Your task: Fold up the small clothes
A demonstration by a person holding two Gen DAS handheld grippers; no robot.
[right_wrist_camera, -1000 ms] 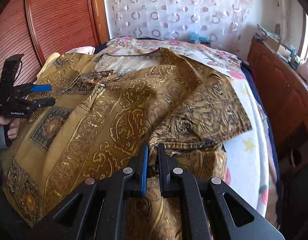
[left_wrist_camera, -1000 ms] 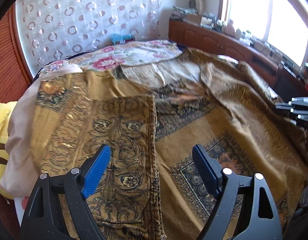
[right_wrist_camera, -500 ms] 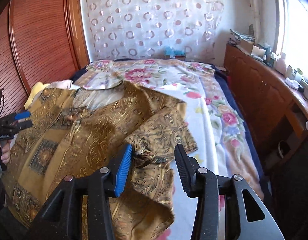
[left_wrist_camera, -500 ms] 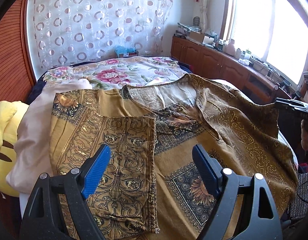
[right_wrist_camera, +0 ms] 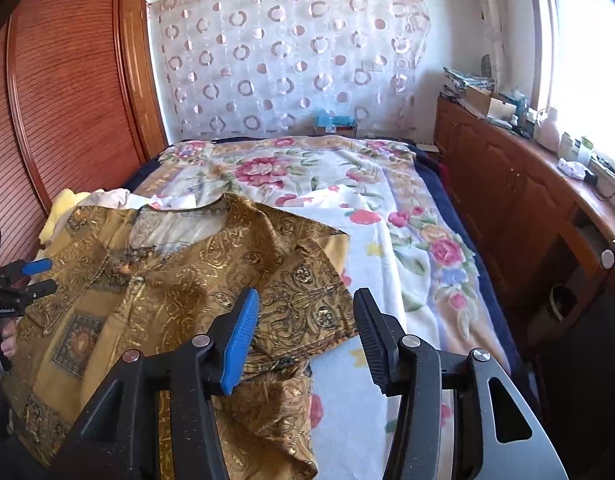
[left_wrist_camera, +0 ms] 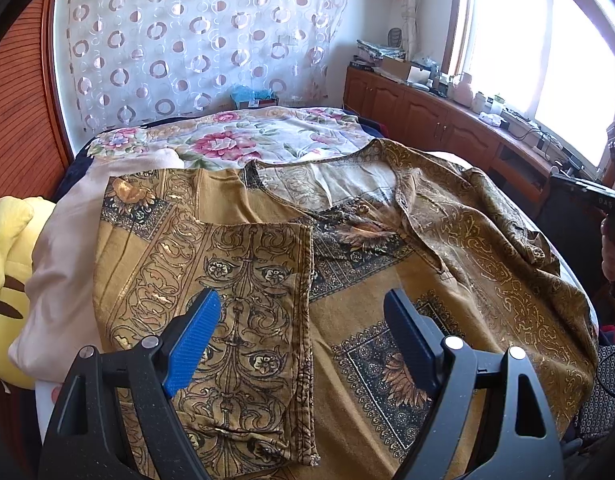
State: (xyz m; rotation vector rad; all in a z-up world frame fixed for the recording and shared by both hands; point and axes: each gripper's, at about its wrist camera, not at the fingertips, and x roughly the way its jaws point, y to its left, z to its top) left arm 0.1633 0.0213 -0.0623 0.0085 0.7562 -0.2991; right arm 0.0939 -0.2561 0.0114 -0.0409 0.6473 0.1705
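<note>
The left gripper is held wide open above the gold patterned shirt, nothing gripped. The right gripper is likewise spread wide and empty. The shirt is spread across the bed's near edge, one sleeve folded inward.

Daylight floods your room from the window, blown out to plain white at the right of both views. It glares off the gold print of the shirt and leaves the wardrobe side dimmer. Your fisheye lenses bend the walls and blacken the corners. Focus holds sharp, with soft shadows on the bed.
</note>
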